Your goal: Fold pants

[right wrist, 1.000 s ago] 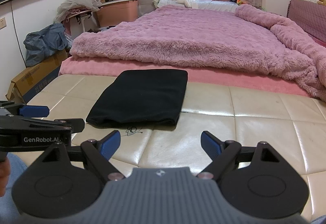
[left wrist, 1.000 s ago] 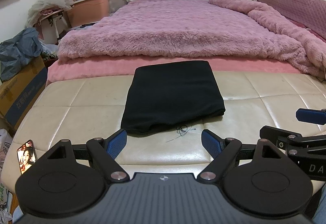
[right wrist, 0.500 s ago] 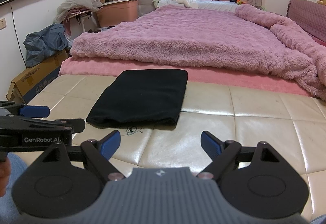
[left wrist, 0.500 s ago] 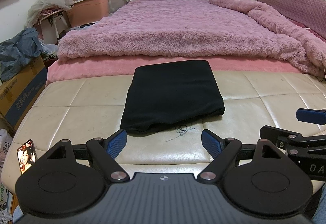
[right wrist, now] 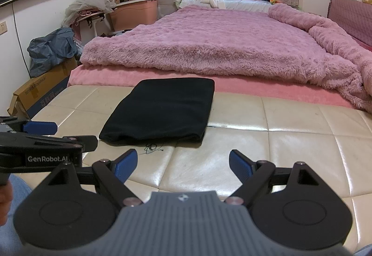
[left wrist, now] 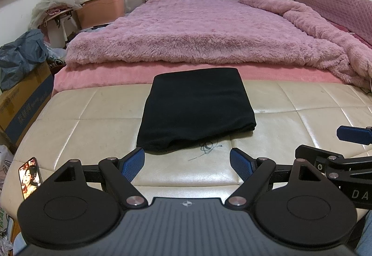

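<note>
Cream leather bench (left wrist: pixel 69 130) fills the left wrist view, butted against a bed under a fluffy pink blanket (left wrist: pixel 197 35). Left of the bench a cardboard box (left wrist: pixel 25 102) carries a grey bag (left wrist: pixel 18 60). Black pants (left wrist: pixel 197 111) lie folded flat on the bench; the left gripper (left wrist: pixel 187 161) hovers spread and empty near their front edge.

From the right wrist, the bench (right wrist: pixel 290 128) holds the pants (right wrist: pixel 162 109), with a loose thread (right wrist: pixel 152 147) just before them. Beyond the box (right wrist: pixel 39 91), a pink bin (right wrist: pixel 134 14) bears stacked bedding. The right gripper (right wrist: pixel 183 165) is spread wide, empty.
</note>
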`<action>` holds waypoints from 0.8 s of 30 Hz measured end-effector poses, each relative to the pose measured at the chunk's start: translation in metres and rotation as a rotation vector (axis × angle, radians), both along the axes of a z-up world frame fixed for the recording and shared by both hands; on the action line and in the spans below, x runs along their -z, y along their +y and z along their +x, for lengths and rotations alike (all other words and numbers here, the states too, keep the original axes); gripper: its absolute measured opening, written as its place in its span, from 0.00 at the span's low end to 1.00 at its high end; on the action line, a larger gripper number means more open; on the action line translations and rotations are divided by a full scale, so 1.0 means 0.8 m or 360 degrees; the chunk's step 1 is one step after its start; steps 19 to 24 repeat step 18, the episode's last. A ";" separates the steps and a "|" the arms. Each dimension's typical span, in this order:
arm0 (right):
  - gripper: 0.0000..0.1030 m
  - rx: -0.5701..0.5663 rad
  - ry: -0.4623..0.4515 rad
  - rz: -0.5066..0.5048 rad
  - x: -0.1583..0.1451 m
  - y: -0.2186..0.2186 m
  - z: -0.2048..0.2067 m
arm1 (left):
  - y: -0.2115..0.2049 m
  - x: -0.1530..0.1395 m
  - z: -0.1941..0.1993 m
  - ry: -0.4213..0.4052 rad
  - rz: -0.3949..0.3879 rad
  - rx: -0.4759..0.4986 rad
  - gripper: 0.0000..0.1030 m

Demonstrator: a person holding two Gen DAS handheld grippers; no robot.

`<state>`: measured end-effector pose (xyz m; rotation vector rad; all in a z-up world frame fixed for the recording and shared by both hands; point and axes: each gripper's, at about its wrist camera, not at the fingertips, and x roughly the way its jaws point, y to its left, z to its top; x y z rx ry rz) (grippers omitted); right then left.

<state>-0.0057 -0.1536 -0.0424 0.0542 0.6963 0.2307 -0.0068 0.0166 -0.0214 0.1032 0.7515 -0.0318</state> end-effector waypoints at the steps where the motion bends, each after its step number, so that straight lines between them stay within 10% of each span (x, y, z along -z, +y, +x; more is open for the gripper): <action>1: 0.80 0.0000 0.0000 0.0000 0.000 0.000 0.000 | 0.001 0.000 0.000 0.0001 -0.0001 0.0003 0.94; 24: 0.80 0.0003 0.0010 0.0004 0.005 0.001 0.000 | 0.004 0.002 0.003 0.0001 0.0000 -0.0006 0.94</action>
